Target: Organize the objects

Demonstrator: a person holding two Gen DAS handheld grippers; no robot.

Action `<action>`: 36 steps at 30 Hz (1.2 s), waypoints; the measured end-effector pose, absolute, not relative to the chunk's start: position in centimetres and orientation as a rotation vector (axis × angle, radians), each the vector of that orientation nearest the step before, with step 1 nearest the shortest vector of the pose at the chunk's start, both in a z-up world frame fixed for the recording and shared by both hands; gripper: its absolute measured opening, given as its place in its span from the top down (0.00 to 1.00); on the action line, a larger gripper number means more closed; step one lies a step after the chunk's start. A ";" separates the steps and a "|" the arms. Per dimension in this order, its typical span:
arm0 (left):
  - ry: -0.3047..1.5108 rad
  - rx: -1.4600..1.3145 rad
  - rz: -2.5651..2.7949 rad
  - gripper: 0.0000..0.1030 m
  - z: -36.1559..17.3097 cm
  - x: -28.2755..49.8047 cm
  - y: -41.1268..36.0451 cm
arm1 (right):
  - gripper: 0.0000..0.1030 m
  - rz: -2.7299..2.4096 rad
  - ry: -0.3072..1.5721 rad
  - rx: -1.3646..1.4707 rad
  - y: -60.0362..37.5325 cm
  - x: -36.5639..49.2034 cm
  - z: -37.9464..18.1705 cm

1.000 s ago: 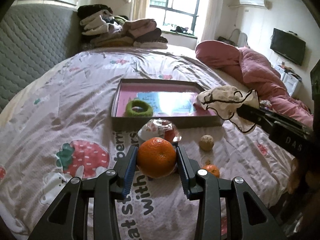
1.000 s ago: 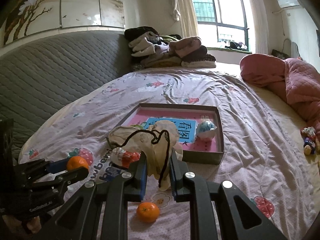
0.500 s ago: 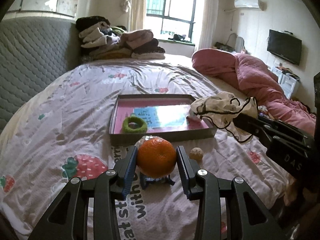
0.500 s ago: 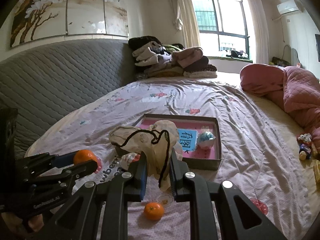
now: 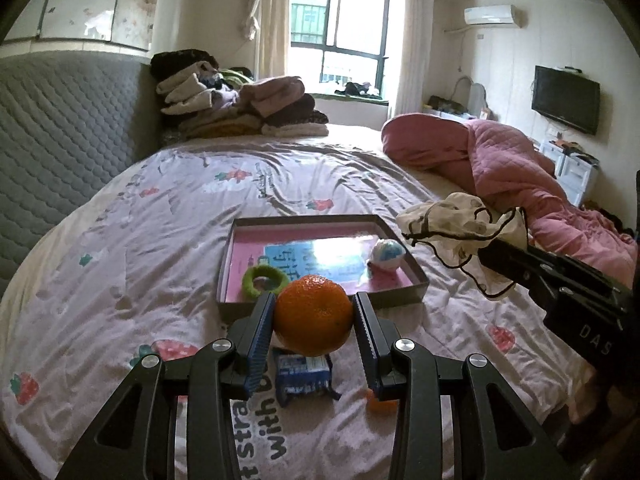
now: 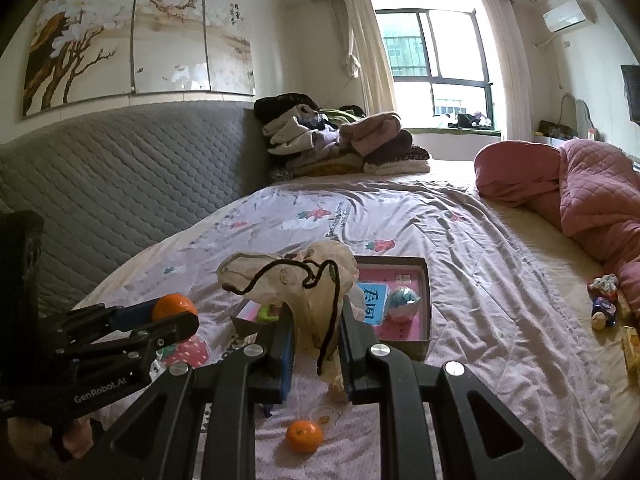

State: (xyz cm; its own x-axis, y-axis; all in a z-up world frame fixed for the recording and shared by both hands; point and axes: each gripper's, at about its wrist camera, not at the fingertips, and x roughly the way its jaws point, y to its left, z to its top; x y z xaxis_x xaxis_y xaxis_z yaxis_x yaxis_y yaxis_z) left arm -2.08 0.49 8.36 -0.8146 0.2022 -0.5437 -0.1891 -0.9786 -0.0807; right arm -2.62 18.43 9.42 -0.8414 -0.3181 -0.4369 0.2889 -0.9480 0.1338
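My left gripper (image 5: 314,322) is shut on an orange (image 5: 313,315) and holds it above the bed, short of the pink-lined shallow box (image 5: 320,304). It also shows at the left of the right wrist view (image 6: 176,312). My right gripper (image 6: 314,344) is shut on a cream drawstring pouch (image 6: 292,276) with a dark cord, held in the air; the pouch also shows in the left wrist view (image 5: 460,224). The box (image 6: 424,308) holds a green ring (image 5: 264,279) and a blue-white ball (image 5: 386,255). A second orange (image 6: 304,436) lies on the sheet below my right gripper.
A blue-white packet (image 5: 304,372) lies on the strawberry-print sheet (image 5: 160,240) under my left gripper. A pink quilt (image 5: 500,160) fills the right side. Folded clothes (image 5: 236,108) are piled at the head. Small toys (image 6: 608,300) lie at the right bed edge.
Both grippers have risen and pulled back from the box, each still holding its item. The ball in the box, hidden behind the pouch before, now shows in the left wrist view.
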 end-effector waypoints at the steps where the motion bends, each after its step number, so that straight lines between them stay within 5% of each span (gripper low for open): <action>1: -0.031 -0.841 2.812 0.61 8.5 -2.3 0.6 | 0.81 -2.743 -0.088 0.668 18.5 -2.7 9.5; 36: 0.025 -0.755 2.852 0.61 11.1 -12.2 0.7 | 0.81 -2.738 -0.065 0.641 16.9 -10.9 10.2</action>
